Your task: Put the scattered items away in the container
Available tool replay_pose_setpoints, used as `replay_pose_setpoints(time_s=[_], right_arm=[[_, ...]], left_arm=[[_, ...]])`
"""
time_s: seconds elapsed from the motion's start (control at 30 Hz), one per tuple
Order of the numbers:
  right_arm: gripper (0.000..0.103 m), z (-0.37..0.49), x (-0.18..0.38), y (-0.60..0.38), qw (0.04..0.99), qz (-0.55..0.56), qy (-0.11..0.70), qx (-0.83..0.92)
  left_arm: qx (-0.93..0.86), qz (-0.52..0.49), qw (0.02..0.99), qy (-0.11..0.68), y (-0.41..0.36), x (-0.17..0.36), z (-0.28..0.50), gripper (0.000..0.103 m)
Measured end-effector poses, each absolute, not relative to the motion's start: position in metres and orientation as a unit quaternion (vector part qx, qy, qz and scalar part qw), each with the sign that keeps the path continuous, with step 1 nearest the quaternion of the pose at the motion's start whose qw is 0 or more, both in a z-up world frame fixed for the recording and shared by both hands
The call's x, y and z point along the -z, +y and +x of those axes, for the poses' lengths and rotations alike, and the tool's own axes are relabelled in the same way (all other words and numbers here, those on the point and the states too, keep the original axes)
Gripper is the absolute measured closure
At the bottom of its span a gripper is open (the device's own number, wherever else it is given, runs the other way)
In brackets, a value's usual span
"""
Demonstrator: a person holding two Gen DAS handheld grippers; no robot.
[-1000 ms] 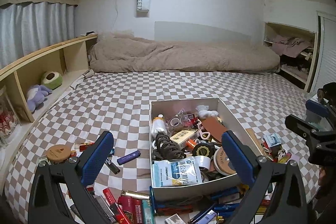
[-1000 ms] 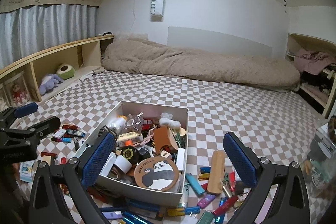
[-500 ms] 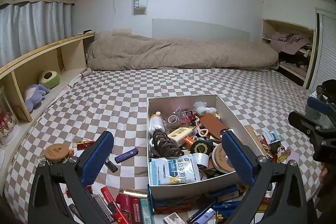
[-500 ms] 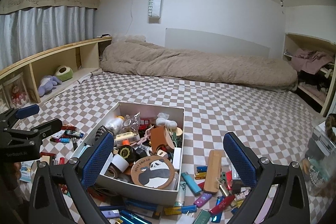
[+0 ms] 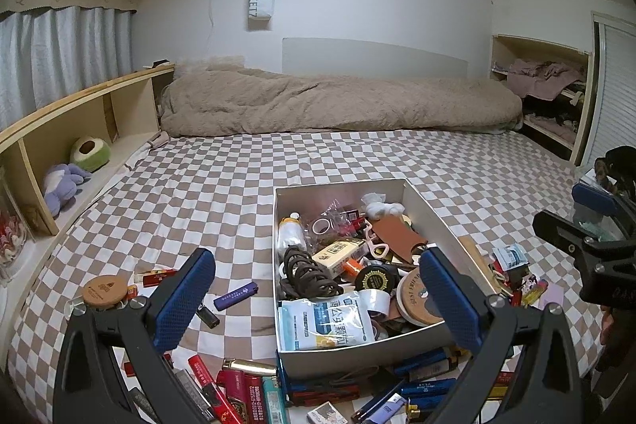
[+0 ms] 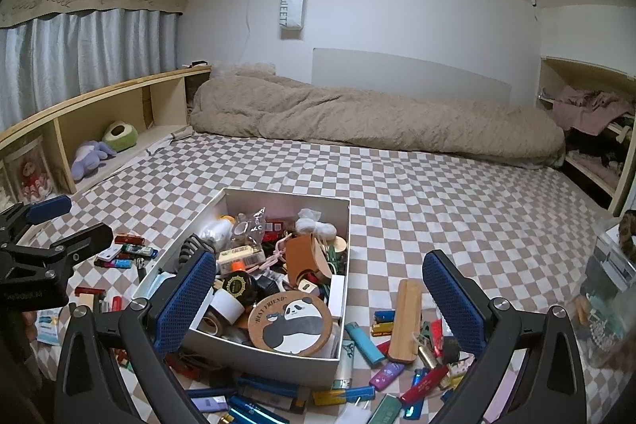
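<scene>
An open grey box sits on the checkered bedspread, packed with small items: hair ties, tape rolls, a blue-and-white packet, a brown pouch. A panda coaster leans inside its near end. My left gripper hovers open above the box's near left part, holding nothing. My right gripper hangs open over the box's near right corner, also holding nothing. Lighters lie scattered around the box, among them a purple lighter on the left and a teal lighter on the right. A wooden strip lies to the right of the box.
A round wooden coaster lies at the left. A rolled beige duvet crosses the far end of the bed. A wooden shelf with plush toys runs along the left. A clear plastic container stands at the right edge.
Both views have drifted slightly and tilted up a little. Both grippers stay open; nothing was taken hold of or let go.
</scene>
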State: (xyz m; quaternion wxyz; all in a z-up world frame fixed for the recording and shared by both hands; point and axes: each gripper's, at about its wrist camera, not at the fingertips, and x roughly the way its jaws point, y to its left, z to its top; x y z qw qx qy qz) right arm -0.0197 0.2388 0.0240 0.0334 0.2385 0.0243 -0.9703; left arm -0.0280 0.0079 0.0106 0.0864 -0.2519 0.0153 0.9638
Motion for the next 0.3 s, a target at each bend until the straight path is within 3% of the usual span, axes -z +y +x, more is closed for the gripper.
replay_pose_setpoints(time_s=[0.3], right_arm=[[0.0, -0.0202, -0.0224, 0.2387, 0.032, 0.241, 0.023, 0.97]], left_arm=[[-0.965, -0.25, 0.084, 0.008, 0.0055, -0.011, -0.0279, 0.0]])
